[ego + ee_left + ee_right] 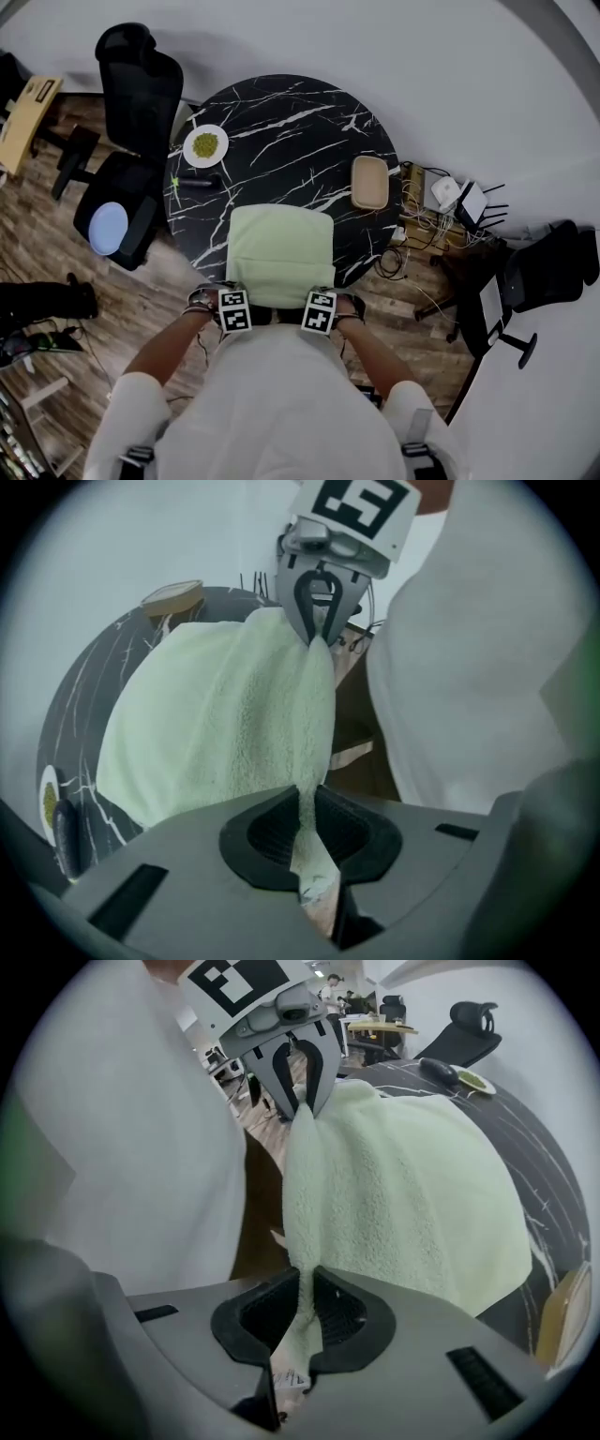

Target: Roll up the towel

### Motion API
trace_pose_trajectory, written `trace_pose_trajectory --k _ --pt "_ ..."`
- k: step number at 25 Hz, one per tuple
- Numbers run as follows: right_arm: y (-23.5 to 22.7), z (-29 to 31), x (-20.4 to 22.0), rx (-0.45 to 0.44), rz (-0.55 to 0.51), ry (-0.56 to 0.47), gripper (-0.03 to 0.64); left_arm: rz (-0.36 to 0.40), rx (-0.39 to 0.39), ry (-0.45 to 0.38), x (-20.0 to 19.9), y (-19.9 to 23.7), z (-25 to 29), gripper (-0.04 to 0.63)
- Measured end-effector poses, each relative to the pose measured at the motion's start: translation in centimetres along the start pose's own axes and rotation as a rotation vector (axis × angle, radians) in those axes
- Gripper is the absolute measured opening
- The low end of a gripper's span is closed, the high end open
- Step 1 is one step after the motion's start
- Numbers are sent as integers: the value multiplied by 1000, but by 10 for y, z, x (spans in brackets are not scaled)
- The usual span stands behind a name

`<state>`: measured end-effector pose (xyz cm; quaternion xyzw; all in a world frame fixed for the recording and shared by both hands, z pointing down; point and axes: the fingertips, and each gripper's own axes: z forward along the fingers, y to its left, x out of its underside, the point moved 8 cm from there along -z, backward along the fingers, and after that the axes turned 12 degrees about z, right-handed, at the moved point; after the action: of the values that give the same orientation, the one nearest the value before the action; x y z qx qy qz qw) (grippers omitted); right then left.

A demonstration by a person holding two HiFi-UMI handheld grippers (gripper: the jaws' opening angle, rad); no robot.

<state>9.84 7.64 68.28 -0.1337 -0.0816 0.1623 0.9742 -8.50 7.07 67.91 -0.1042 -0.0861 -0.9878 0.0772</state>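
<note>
1. There is one pale green terry towel [281, 248], one round black worktop veined in white [281, 112], one white plate of green food [205, 145], one tan oblong dish [369, 182] and two grippers.
2. In the head view the towel lies in the lower middle of the frame, on the near part of the worktop. The plate sits to its upper left and the dish to its upper right, both apart from it.
3. The head view shows only the marker cubes at the towel's near edge. The gripper views show the jaws themselves, with that edge raised off the worktop and stretched between the two grippers. Each gripper view also shows the other gripper at the top of its frame.
4. The left gripper [307, 836] has its jaws nearly together, with the pads clamped on one near corner of the towel.
5. The right gripper [302, 1316] is likewise pinched on the other near corner.
</note>
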Motion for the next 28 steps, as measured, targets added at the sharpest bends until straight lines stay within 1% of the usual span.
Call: trace_pose_trajectory --k 3,5,7,9,11,15,17,19,24,26,28 --pt "25 -1 7 -116 12 23 37 17 112 -15 -3 -26 1 37" --pt "35 -2 10 -168 17 31 37 17 163 -25 -5 -36 0 37" --pt "41 -4 13 -198 22 39 37 21 196 -34 -7 -42 -1 37" --pt "40 -8 14 -211 28 38 37 27 205 -39 -9 -41 -5 37" --pt "34 -18 12 -215 43 19 37 30 194 -44 -10 -35 -14 37" --pt "8 -53 6 -191 88 -72 38 22 133 -68 -11 -10 -44 37" --pt "-11 -73 1 -130 103 -113 38 8 87 -80 -10 7 -59 37" --pt "-30 -90 -8 -40 107 -175 38 -7 27 -89 -8 25 -69 37" --pt "-65 -105 -20 252 84 -287 37 -49 -114 -83 -5 61 -77 37" --pt "-77 -103 -24 367 71 -314 37 -73 -190 -71 -4 78 -75 37" --pt "-87 -95 -27 458 73 -325 37 -97 -286 -41 -3 96 -68 37"
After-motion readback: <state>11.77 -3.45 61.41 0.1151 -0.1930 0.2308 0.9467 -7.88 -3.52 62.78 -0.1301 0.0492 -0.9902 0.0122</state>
